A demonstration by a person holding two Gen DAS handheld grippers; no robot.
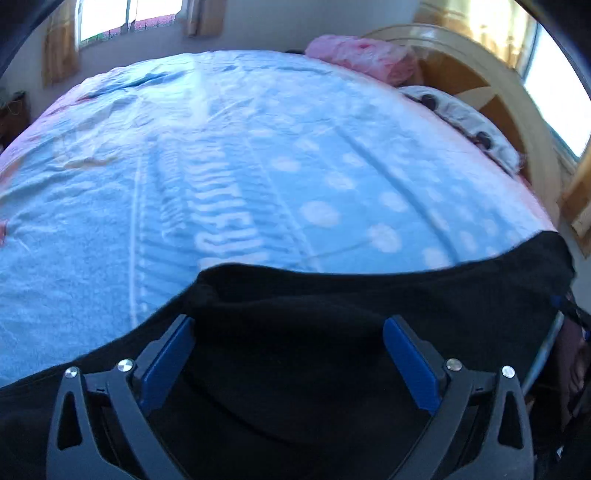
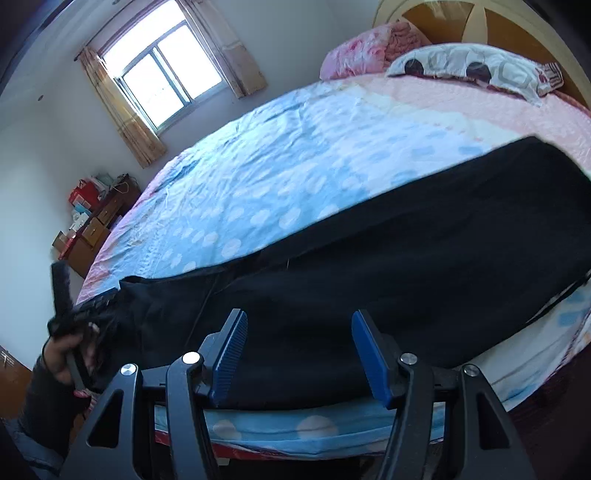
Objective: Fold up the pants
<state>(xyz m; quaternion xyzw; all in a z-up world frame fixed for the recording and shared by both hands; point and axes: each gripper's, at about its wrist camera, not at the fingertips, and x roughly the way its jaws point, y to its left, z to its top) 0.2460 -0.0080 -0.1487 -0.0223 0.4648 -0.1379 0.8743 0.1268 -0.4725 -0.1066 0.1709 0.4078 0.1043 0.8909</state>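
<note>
Black pants (image 2: 406, 266) lie stretched along the near edge of the bed, from the left end to the far right. My right gripper (image 2: 300, 314) hovers over their middle, blue pads (image 2: 371, 354) well apart and nothing pinched between them. In the left wrist view the pants (image 1: 295, 369) fill the lower part. My left gripper (image 1: 289, 320) stands wide open just above the cloth, which bunches into a fold between its fingers. In the right wrist view a person's hand (image 2: 59, 354) holds that left gripper at the pants' left end, blurred.
The bed carries a light blue sheet (image 2: 277, 177) with white cloud spots. A pink blanket (image 2: 354, 55) and a patterned pillow (image 2: 469, 66) lie by the wooden headboard (image 2: 443, 18). A wooden chest of drawers (image 2: 96, 229) piled with boxes stands beyond the bed's left side, under a curtained window (image 2: 162, 77).
</note>
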